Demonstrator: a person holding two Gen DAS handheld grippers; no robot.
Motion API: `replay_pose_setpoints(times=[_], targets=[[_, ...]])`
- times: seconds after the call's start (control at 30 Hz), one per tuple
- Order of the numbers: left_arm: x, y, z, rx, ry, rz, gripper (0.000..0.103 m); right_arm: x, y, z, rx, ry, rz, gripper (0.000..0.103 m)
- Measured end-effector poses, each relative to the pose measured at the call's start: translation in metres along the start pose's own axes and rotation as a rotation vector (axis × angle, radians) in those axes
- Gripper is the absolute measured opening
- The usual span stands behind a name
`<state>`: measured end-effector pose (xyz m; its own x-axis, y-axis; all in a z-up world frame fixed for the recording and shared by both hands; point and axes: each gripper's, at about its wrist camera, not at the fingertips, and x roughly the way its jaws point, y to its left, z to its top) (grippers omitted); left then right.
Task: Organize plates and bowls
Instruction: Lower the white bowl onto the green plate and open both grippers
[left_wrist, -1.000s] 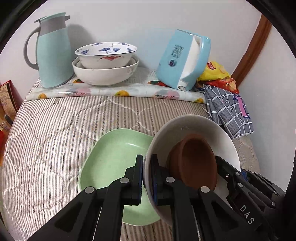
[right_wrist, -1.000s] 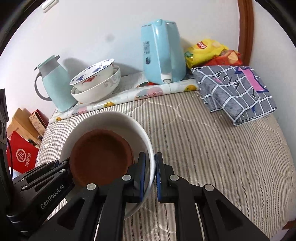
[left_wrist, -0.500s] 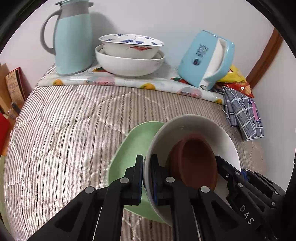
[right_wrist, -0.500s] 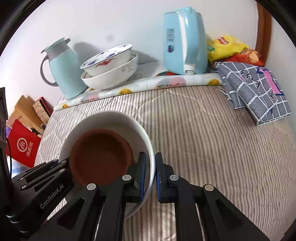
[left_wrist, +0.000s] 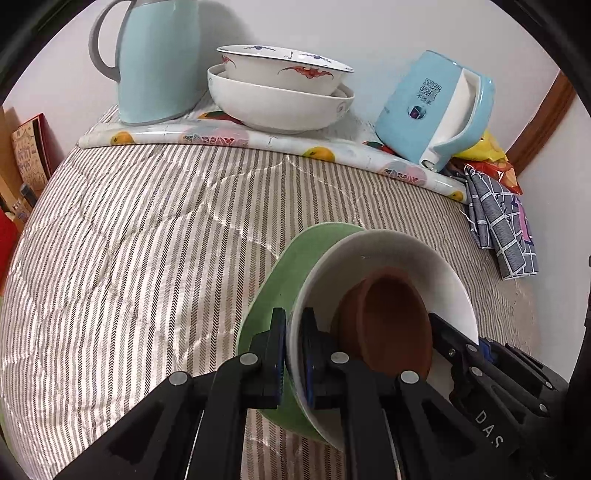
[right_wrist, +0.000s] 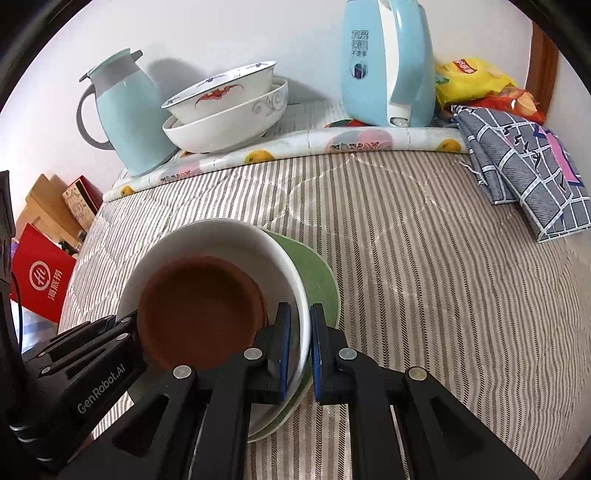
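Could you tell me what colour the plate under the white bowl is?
Pale green plate; left wrist view.

We see the white bowl (left_wrist: 388, 254) tilted over the green plate (left_wrist: 295, 258) on the striped cover — a brown bowl (right_wrist: 199, 310) nests inside it. At the back, a patterned bowl (right_wrist: 229, 92) sits stacked in another white bowl (right_wrist: 236, 125).

Left gripper (left_wrist: 293, 354) clamped on white bowl (left_wrist: 388, 254) rim, fingers (left_wrist: 277, 343) either side. Brown bowl (left_wrist: 391, 321) nested inside. Green plate (left_wrist: 280, 269) directly beneath, at 6 o'clock. Right gripper (left_wrist: 476, 350) at 4 o'clock on opposite rim. Stacked bowls (left_wrist: 280, 99), thermos (left_wrist: 155, 62) at 12 o'clock.
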<state>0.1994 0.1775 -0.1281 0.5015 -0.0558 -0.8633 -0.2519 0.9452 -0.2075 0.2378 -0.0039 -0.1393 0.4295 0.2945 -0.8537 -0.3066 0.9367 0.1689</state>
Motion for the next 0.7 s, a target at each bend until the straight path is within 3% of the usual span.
replay_pose_setpoints(times=[0.4, 0.7], targets=[[0.004, 0.002, 0.004, 0.019, -0.003, -0.002, 0.012, 0.001, 0.004, 0.001, -0.035, -0.021, -0.014, 0.011], [0.001, 0.007, 0.0, 0.0, 0.024, -0.013, 0.018, -0.012, -0.002, -0.002, -0.032, -0.029, 0.009, 0.022]])
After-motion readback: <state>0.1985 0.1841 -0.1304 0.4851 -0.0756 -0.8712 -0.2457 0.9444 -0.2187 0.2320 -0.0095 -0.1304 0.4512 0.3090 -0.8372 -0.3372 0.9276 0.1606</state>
